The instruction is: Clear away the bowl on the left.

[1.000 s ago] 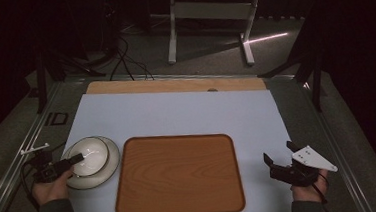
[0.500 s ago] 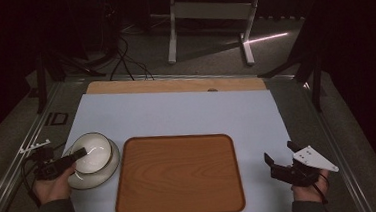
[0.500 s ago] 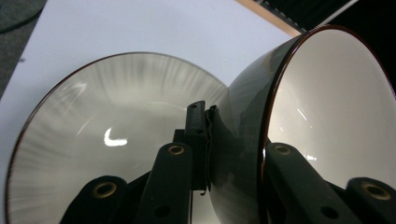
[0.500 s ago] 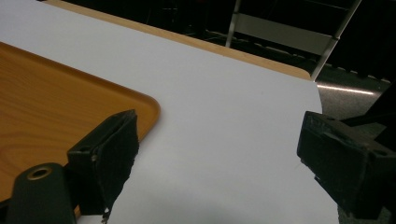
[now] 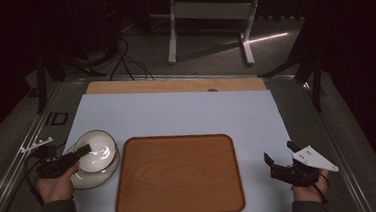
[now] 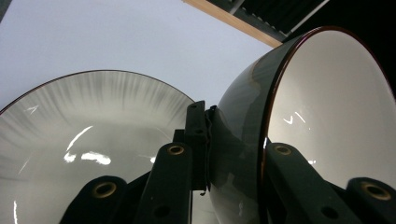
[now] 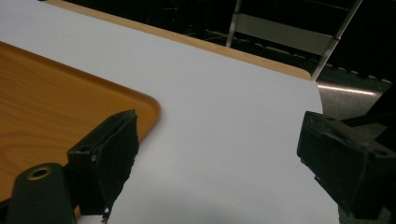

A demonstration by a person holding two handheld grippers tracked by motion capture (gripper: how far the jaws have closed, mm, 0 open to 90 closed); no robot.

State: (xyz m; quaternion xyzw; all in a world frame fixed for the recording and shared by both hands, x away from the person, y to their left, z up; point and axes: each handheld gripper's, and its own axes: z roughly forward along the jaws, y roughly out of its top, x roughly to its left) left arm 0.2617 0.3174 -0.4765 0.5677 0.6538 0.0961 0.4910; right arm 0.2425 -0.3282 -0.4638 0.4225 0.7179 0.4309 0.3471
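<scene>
Tilted bowl (image 5: 97, 148) pinched by left gripper (image 5: 81, 151), over plate (image 5: 98, 176), both empty

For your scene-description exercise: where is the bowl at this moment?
In the high view the bowl is at the table's left side, tilted, gripped at its rim by the left hand-held gripper above a plate, just left of the wooden tray.

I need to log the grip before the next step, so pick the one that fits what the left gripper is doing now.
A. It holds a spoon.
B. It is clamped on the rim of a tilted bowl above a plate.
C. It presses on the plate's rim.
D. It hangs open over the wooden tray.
B: the left gripper has one jaw inside and one outside the wall of the bowl, which tilts over the plate.
</scene>
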